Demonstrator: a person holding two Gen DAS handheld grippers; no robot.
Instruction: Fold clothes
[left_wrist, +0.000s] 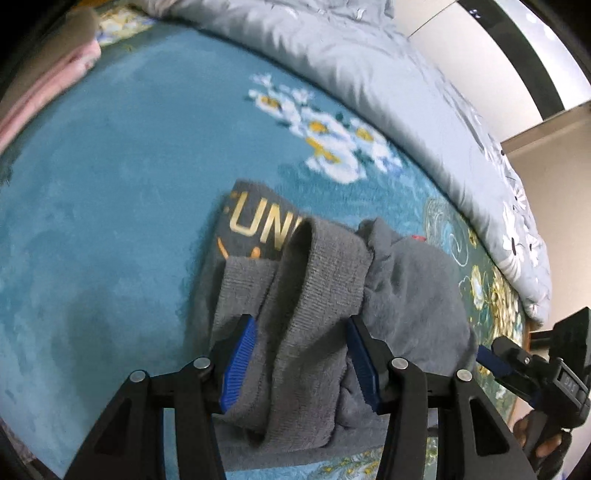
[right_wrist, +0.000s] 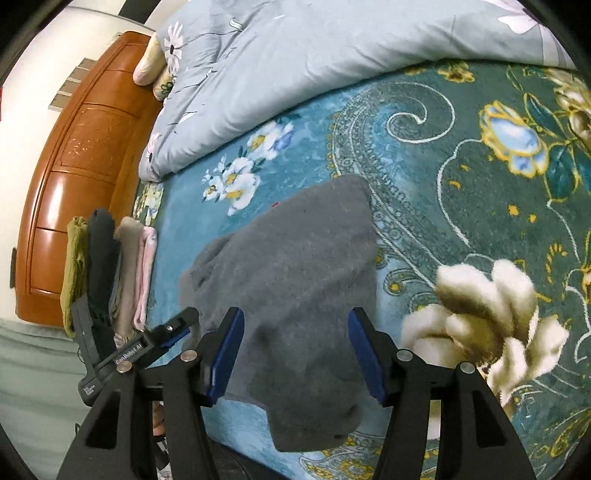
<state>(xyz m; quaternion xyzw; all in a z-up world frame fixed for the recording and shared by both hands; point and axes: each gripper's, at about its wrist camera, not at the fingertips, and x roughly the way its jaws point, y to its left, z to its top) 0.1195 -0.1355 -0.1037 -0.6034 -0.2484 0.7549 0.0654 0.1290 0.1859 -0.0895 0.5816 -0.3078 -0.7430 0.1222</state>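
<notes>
A grey sweatshirt (left_wrist: 406, 295) with gold lettering lies bunched on the teal flowered bed blanket (left_wrist: 110, 184). My left gripper (left_wrist: 299, 362) is open, its blue pads on either side of a ribbed cuff or hem of the sweatshirt, not pinching it. In the right wrist view the same grey sweatshirt (right_wrist: 295, 277) lies folded over near the bed's front edge. My right gripper (right_wrist: 295, 358) is open, its jaws standing wide over the near part of the cloth. The left gripper also shows in the right wrist view (right_wrist: 162, 339).
A grey flowered duvet (right_wrist: 295, 55) is heaped along the far side of the bed. A stack of folded clothes (right_wrist: 110, 266) sits at the left by the wooden headboard (right_wrist: 74, 166). A pink folded garment (left_wrist: 55, 74) shows at the far left.
</notes>
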